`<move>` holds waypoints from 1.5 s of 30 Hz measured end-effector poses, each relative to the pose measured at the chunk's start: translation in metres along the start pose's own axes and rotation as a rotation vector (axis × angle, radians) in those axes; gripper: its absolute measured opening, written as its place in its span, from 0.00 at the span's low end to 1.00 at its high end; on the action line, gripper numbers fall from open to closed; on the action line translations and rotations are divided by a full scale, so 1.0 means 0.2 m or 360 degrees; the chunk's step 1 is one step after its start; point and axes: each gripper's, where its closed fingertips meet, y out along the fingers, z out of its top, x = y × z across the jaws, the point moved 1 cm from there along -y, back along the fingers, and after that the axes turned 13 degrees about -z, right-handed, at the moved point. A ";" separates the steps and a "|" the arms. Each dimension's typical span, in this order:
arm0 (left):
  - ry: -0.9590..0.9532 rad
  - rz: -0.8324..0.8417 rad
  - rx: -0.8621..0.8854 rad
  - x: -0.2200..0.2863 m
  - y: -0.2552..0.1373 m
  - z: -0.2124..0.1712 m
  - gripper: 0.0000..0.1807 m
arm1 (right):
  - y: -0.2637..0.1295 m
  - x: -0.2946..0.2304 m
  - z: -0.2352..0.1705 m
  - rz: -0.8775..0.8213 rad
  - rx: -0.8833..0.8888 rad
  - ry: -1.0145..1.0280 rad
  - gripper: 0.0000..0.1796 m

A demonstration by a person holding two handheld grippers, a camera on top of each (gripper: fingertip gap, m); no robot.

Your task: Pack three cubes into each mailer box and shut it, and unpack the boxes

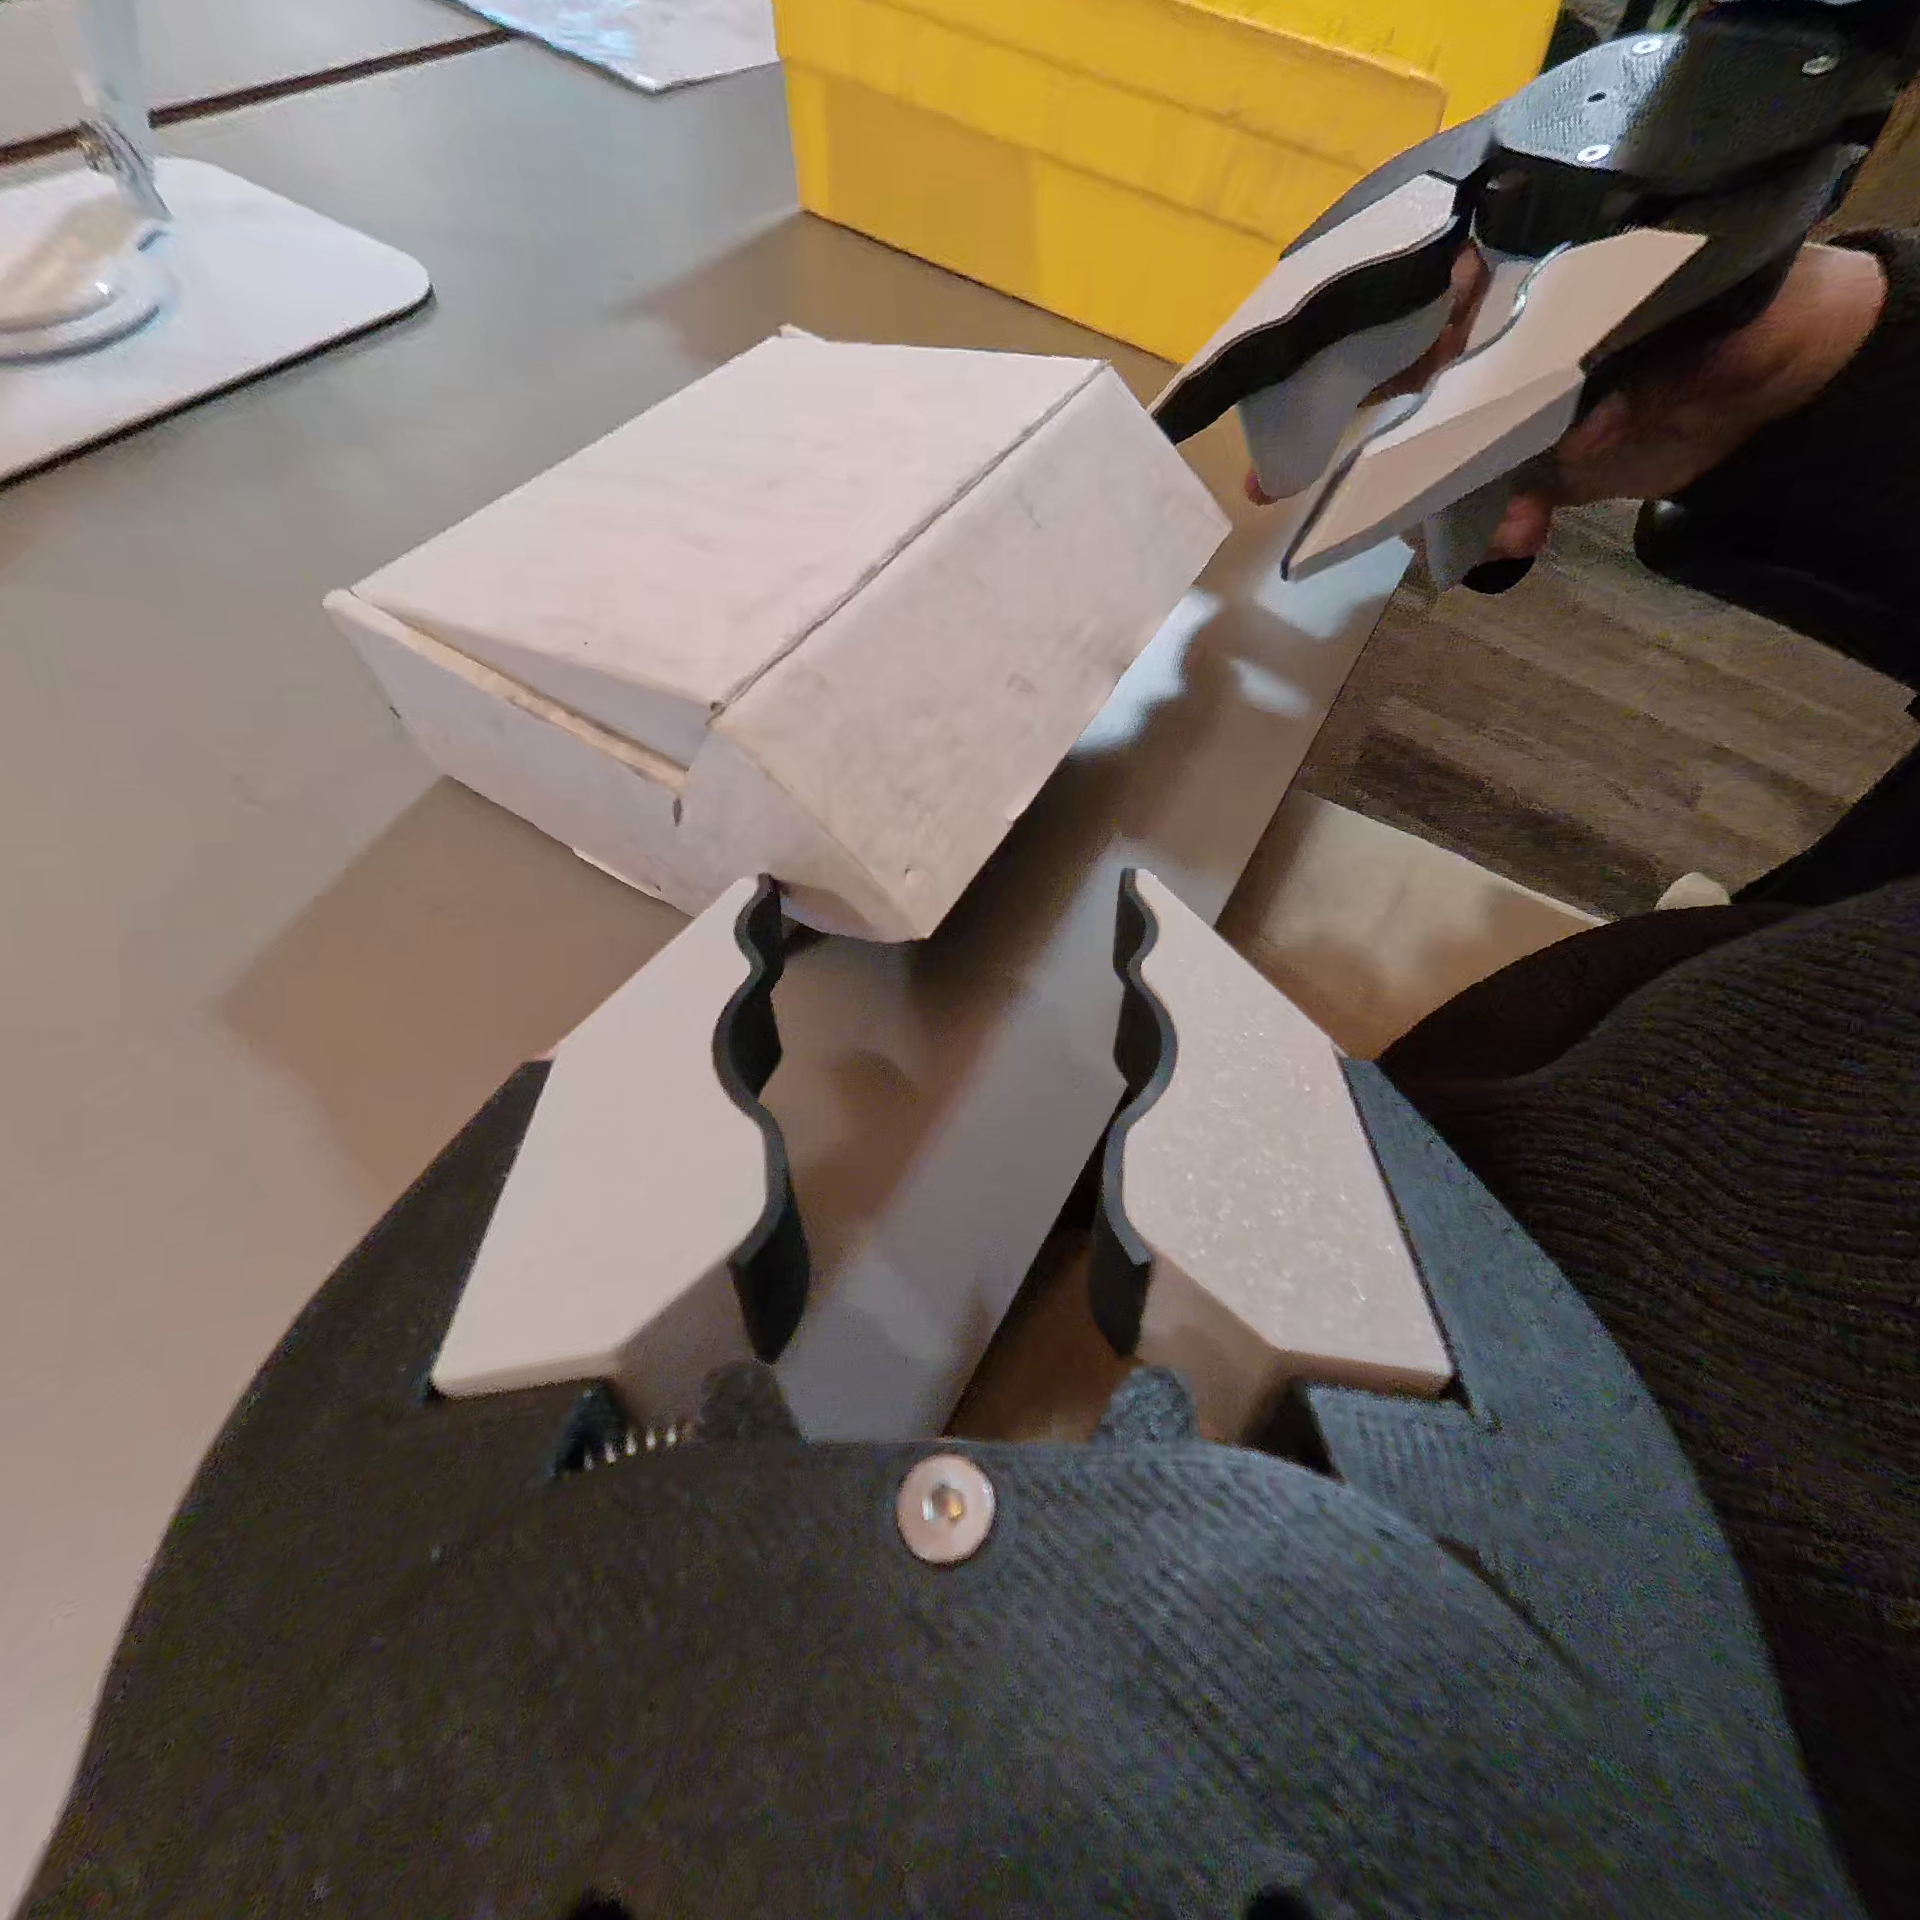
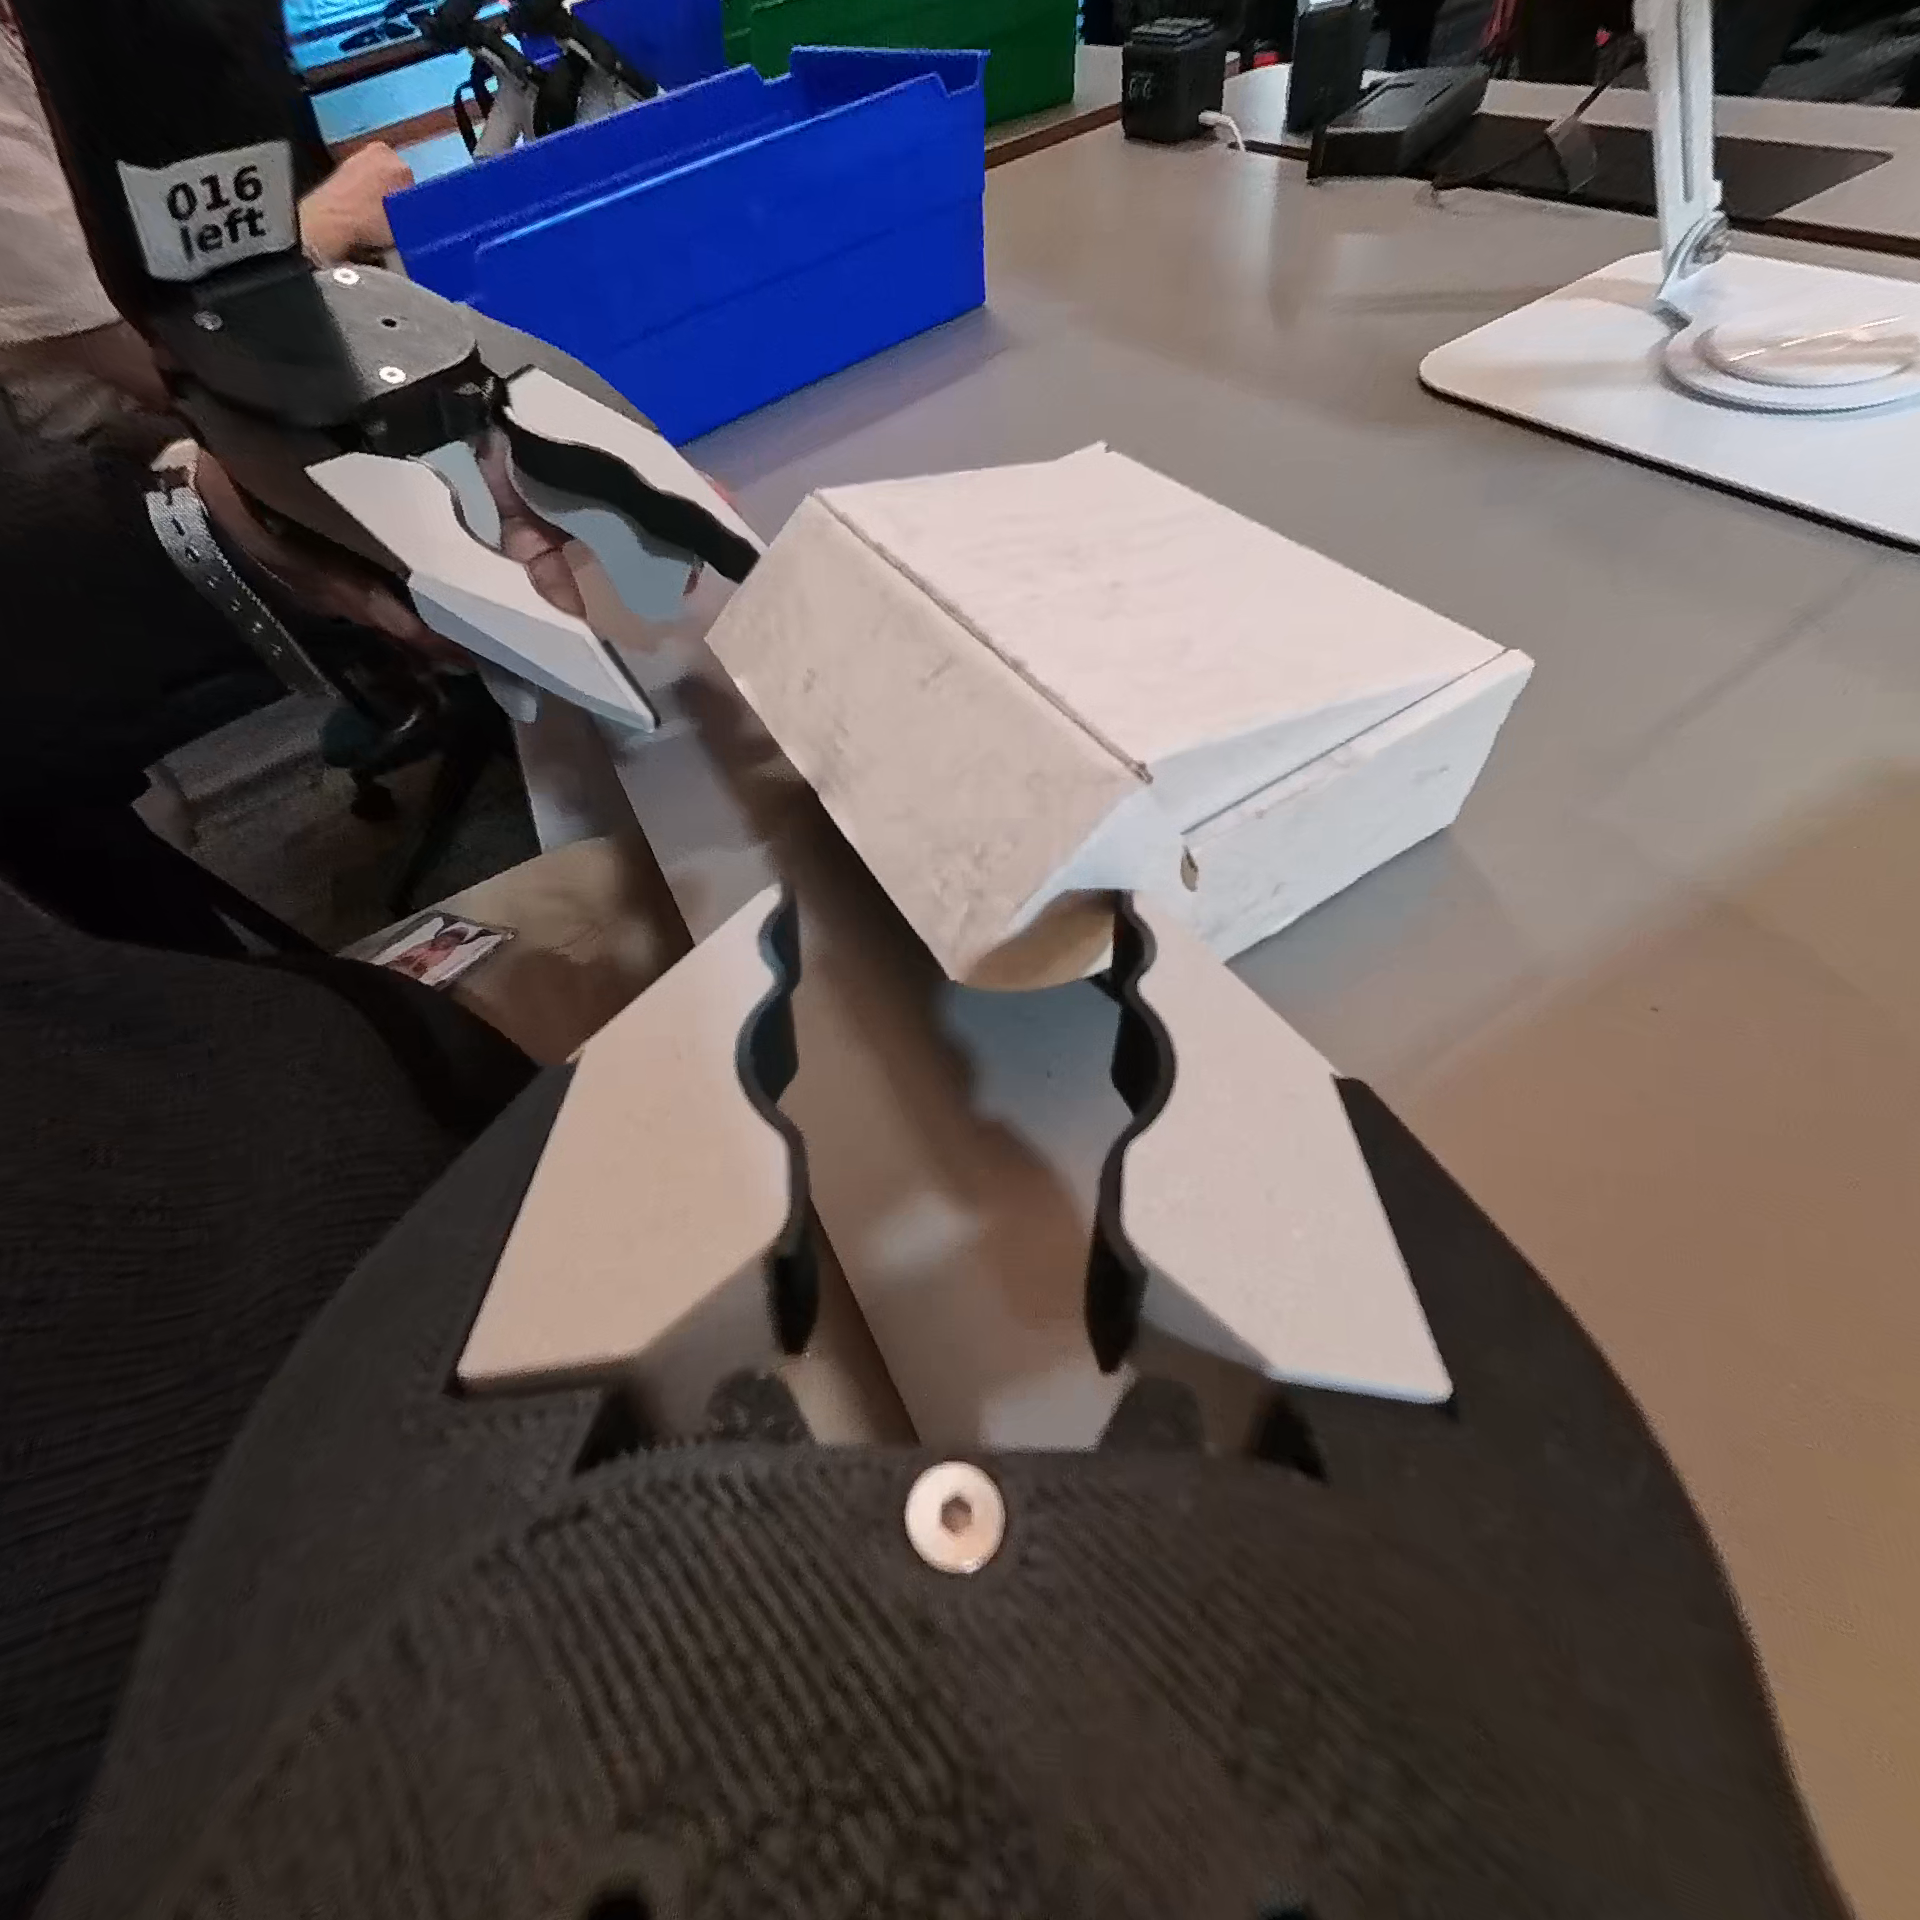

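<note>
A white mailer box sits on the grey table near its front edge. Its lid is lowered and the front flap sticks out at a slant, untucked; the inside is hidden and no cubes show. My left gripper is open and empty, with its left fingertip next to the flap's lower corner. My right gripper is open and empty just beyond the box's far corner. In the right wrist view the box lies just ahead of my right gripper, whose right fingertip sits under the flap's corner. The left gripper is at the flap's other end.
A yellow bin stands behind the box. A blue bin and a green bin stand farther off. A white monitor stand base also shows in the left wrist view. The table edge runs close by the box.
</note>
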 end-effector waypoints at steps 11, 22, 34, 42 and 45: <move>0.0075 -0.0012 0.0111 0.03 -0.03 0.07 0.28 | -0.04 0.01 0.06 0.0021 0.0085 0.0044 0.28; 0.0147 0.0027 0.0162 0.03 -0.04 0.10 0.24 | -0.04 0.01 0.07 -0.0004 0.0126 -0.0034 0.24; 0.0303 0.0232 0.0029 -0.02 -0.02 0.06 0.25 | 0.00 0.04 -0.02 -0.0228 0.0017 -0.0487 0.25; 0.0656 0.0536 -0.0113 -0.06 0.02 0.04 0.21 | 0.00 0.06 0.06 -0.0598 0.0168 -0.1014 0.16; 0.0698 0.0609 -0.0065 -0.08 -0.02 0.08 0.13 | -0.02 0.06 0.10 -0.0639 0.0223 -0.1026 0.13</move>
